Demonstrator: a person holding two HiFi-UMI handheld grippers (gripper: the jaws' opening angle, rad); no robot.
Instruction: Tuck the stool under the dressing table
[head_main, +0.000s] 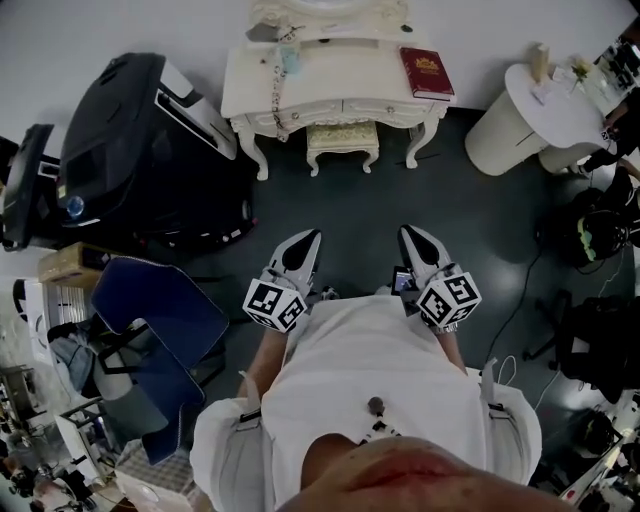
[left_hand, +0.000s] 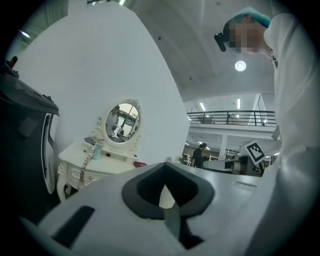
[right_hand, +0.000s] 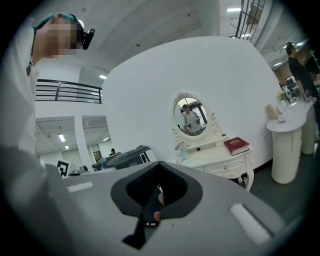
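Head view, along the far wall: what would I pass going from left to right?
Bulky black machine → white dressing table, with the cream stool at its middle and a red book on its right end → round white stand.

One dressing table (head_main: 340, 82), one stool (head_main: 342, 138), one red book (head_main: 427, 72), one oval mirror (right_hand: 191, 116), two tongs (head_main: 313, 236) (head_main: 407, 231).

Stool (head_main: 343, 142) under dressing table (head_main: 245, 90) — book (head_main: 427, 72) on top.
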